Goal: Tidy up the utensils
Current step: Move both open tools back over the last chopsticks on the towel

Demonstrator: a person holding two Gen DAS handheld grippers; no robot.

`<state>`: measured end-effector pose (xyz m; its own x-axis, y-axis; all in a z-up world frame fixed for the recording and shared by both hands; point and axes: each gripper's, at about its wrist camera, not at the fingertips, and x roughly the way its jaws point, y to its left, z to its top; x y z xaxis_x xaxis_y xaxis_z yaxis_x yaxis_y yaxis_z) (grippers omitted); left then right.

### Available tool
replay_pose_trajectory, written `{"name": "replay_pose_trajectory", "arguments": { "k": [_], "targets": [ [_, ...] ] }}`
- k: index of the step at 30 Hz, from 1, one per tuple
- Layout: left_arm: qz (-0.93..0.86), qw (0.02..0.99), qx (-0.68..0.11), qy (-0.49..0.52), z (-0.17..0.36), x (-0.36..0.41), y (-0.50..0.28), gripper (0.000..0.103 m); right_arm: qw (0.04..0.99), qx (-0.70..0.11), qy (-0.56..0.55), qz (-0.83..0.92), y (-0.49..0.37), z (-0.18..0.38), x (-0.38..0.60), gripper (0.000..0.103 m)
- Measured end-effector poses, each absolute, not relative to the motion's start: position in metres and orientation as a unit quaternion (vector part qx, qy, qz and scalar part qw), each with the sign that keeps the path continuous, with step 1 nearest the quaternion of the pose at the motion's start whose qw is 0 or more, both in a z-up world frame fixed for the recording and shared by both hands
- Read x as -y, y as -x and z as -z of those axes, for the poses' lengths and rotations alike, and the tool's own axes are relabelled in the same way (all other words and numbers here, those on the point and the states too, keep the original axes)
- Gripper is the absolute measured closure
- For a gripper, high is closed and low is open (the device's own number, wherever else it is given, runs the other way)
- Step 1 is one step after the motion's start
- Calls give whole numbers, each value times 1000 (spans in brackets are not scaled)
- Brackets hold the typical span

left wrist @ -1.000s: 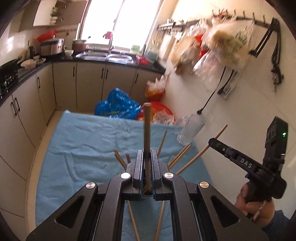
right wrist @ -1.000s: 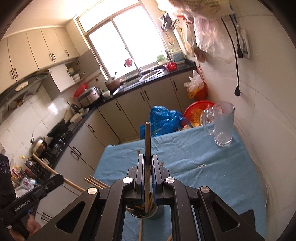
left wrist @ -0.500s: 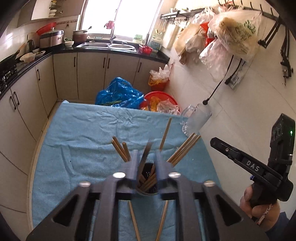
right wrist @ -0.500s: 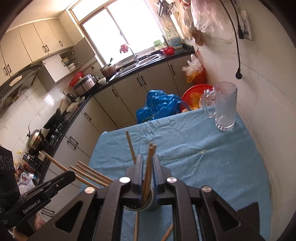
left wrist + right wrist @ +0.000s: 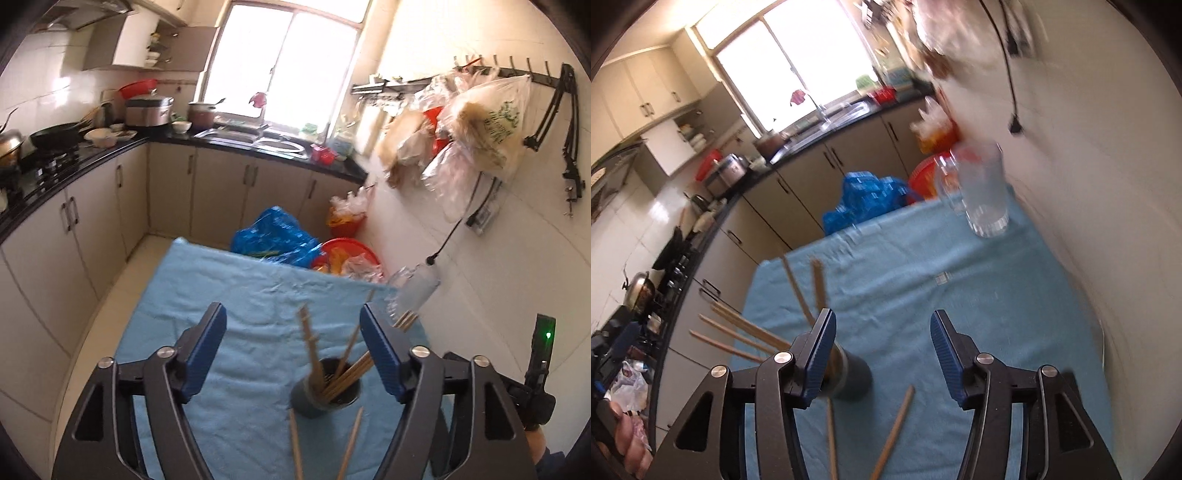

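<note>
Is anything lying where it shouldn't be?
Yes. Two chopsticks lie loose on the blue cloth beside the dark holder, while the others stand inside it, splayed out at all angles.

Your left hand-held gripper [image 5: 293, 354] is opening, with nothing pinched between its blue pads [image 5: 207, 354]. Below it a dark cup [image 5: 314, 400] stands on the bench [image 5: 221, 295] (it has a blue cloth on it). Wooden chopsticks [image 5: 345, 374] lean inside the cup. Two more chopsticks [image 5: 295, 448] lie flat just in front of it. A glass mug [image 5: 417, 290] stands near the wall.
</note>
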<state>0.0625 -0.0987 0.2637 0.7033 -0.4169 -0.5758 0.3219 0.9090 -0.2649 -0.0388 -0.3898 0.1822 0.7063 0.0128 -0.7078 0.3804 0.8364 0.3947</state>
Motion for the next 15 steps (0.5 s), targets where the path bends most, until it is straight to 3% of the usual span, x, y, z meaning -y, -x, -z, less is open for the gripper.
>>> {"name": "replay_pose_trajectory", "arguments": {
  "k": [7, 13, 15],
  "targets": [
    [158, 887, -429, 65, -192, 75, -58, 27, 828, -455, -310, 109, 51, -111, 385, 46],
    [151, 853, -496, 69, -143, 61, -44, 27, 774, -517, -352, 102, 47, -60, 376, 67],
    [149, 846, -507, 65, -134, 56, -37, 27, 761, -525, -368, 98, 44, -49, 372, 68]
  ]
}}
